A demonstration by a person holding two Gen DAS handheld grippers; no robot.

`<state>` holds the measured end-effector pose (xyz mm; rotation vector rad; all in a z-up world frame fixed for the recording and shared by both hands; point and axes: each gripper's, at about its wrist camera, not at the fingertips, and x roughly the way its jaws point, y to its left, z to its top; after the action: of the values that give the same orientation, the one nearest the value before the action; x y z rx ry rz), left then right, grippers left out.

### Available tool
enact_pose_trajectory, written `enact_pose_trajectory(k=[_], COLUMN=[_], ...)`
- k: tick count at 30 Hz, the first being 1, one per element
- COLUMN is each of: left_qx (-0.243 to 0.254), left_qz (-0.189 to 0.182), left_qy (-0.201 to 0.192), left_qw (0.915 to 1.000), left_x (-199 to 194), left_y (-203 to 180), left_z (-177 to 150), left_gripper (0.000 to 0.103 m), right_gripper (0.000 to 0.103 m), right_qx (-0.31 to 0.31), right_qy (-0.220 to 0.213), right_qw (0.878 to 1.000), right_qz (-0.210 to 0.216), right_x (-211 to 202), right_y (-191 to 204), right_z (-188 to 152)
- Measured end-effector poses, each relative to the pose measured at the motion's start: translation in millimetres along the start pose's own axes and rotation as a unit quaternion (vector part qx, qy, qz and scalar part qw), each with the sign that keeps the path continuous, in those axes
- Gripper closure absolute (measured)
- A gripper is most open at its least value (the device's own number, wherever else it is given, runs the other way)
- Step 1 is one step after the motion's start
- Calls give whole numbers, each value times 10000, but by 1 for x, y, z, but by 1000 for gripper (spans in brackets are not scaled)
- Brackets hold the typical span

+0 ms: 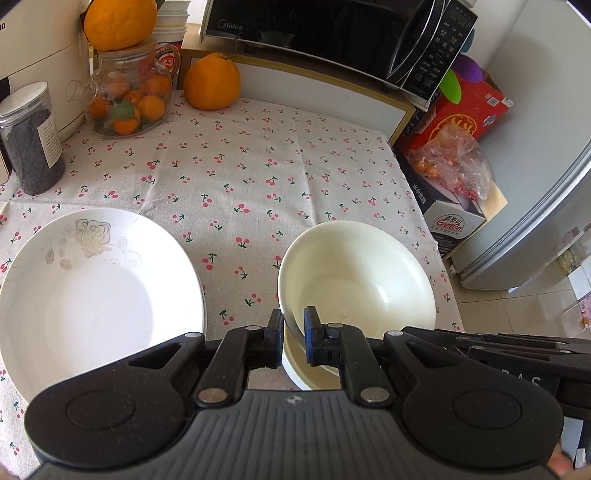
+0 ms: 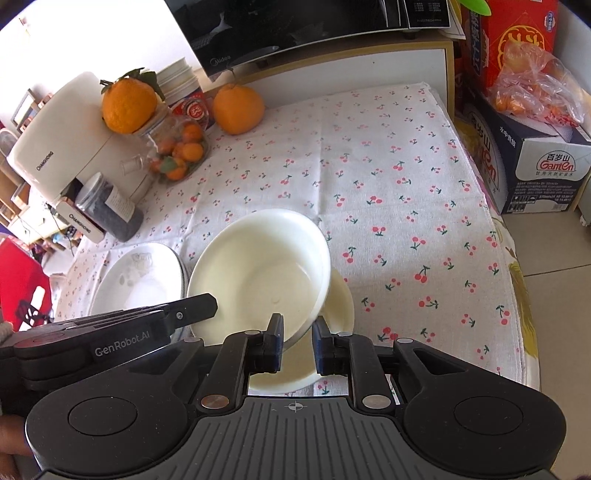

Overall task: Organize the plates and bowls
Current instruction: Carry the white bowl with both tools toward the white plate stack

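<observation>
A cream bowl (image 1: 356,273) is tilted over a second cream bowl (image 1: 299,369) beneath it on the cherry-print tablecloth. My left gripper (image 1: 294,338) is shut on the upper bowl's near rim. In the right wrist view the upper bowl (image 2: 258,273) leans on the lower bowl (image 2: 340,306). My right gripper (image 2: 298,345) straddles the upper bowl's near rim with a small gap on the right side. A white plate with a grey flower print (image 1: 92,295) lies left of the bowls; it also shows in the right wrist view (image 2: 140,280), stacked on another plate.
At the back stand a dark jar (image 1: 31,136), a glass jar of small oranges (image 1: 129,96) with a large orange on top, another orange (image 1: 211,81), a white appliance (image 2: 62,147) and a microwave (image 1: 332,33). Boxes (image 2: 535,155) stand beyond the table's right edge.
</observation>
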<state>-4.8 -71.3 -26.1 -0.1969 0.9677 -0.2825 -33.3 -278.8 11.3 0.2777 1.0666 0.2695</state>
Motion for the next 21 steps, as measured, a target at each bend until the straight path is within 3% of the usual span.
enact_pose_trajectory(k=[21], left_qx=[320], left_qz=[174], left_qy=[217], left_qw=[9991], left_x=[7], left_y=[-3], left_z=[-10], left_gripper=[90], right_gripper=[84], right_qx=[-179], right_qy=[139], right_qw=[9997], right_qz=[-85], right_x=[0], right_y=[1], right_z=[-7])
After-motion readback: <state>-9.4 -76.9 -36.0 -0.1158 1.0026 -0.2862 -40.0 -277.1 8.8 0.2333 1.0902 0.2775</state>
